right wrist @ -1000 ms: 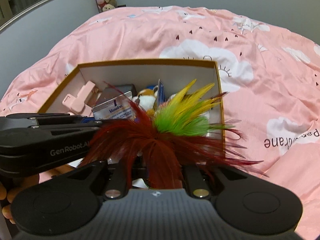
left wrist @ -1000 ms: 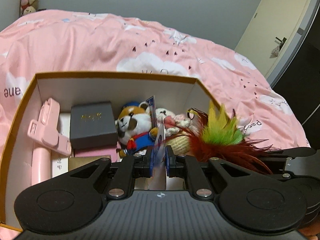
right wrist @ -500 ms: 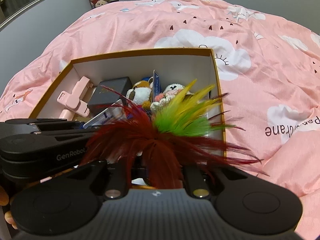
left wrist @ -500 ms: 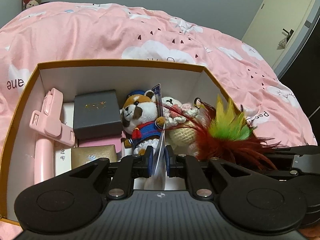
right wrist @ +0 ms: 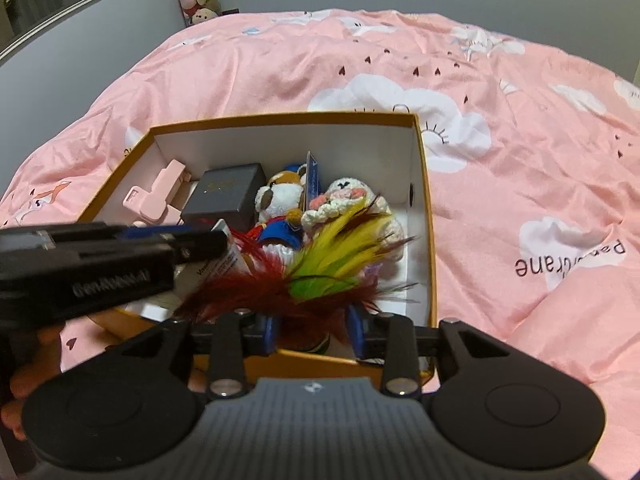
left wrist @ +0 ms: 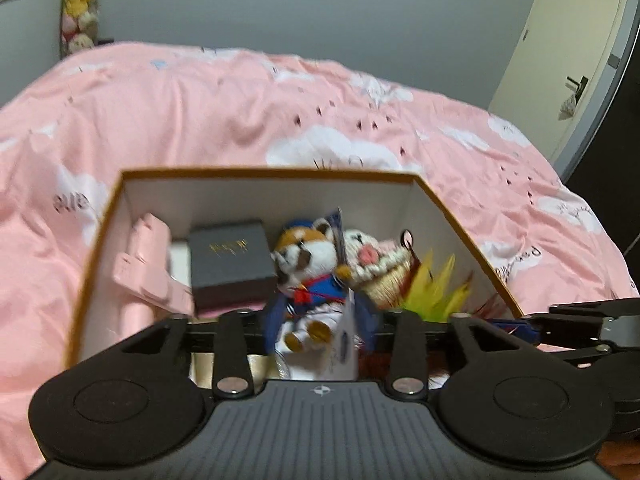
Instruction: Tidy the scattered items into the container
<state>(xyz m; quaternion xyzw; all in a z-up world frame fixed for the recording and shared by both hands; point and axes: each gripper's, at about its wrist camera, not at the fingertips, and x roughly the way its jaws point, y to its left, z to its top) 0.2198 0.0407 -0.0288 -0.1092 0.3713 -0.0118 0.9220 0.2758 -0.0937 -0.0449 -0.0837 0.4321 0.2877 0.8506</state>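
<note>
The orange-rimmed white cardboard box (right wrist: 420, 168) sits on the pink cloud-print bedspread (right wrist: 520, 120) at mid-frame, holding a dark grey gift box (left wrist: 230, 258), a red-panda plush (left wrist: 306, 264) and a crocheted white doll (left wrist: 370, 258). A second ago the left gripper (left wrist: 320, 320) pinched a white-and-blue sachet (left wrist: 344, 344); now its jaws are opening, and the sachet stands loose between them, low in the frame. The red, yellow and green feather toy (right wrist: 320, 264), earlier clamped in the right gripper (right wrist: 312, 330), now lies over the box's near edge between jaws that are likewise opening.
</note>
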